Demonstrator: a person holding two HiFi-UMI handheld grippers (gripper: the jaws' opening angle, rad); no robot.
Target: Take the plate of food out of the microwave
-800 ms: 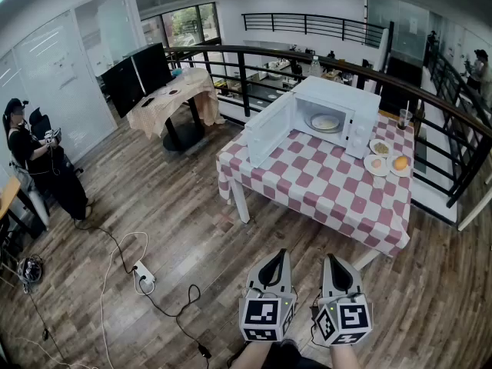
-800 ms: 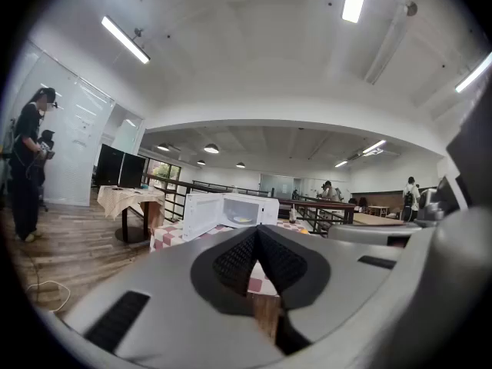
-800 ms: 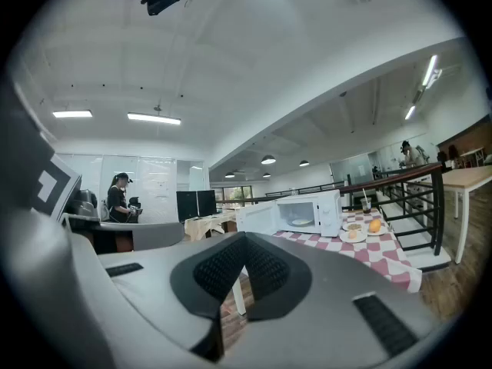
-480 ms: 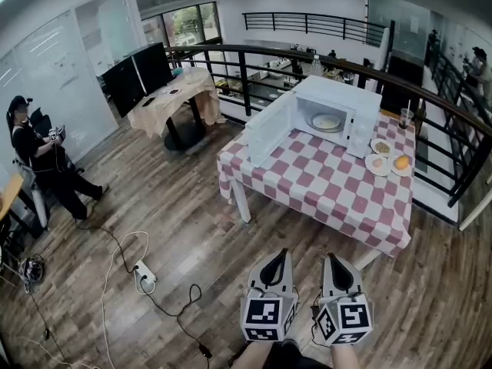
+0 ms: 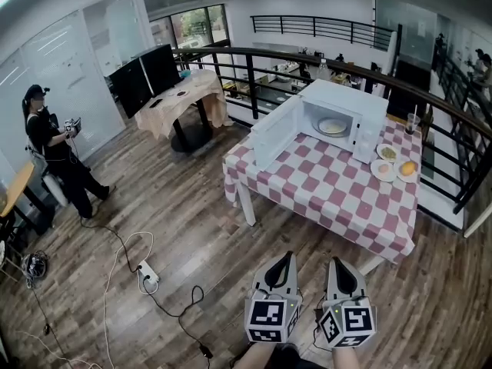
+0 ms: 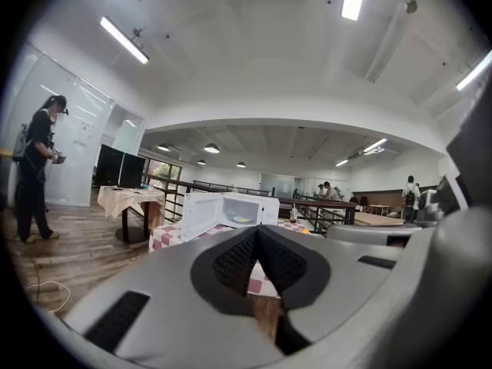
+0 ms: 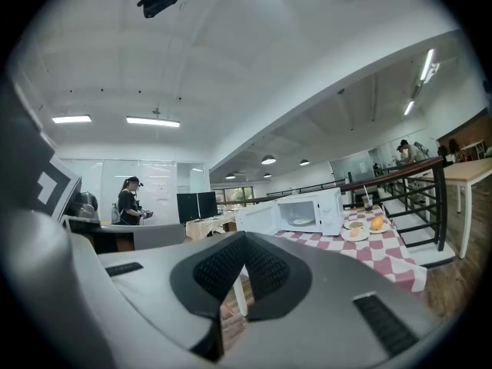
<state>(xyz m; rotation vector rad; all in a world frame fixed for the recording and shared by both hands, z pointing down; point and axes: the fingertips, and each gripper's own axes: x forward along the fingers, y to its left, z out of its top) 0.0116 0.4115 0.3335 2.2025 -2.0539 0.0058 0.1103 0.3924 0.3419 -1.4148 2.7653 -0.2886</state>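
Microwave (image 5: 347, 98) open, plate of food (image 5: 332, 126) inside.

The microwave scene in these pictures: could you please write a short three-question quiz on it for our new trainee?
1. True or false: the door of the microwave stands open.
2. Where is the plate of food? A: inside the microwave. B: on the floor. C: in the tongs.
3. Do the left tongs or the right tongs hold anything?
Key: 1 true. 2 A. 3 No: both are shut and empty, well away from the checked table.
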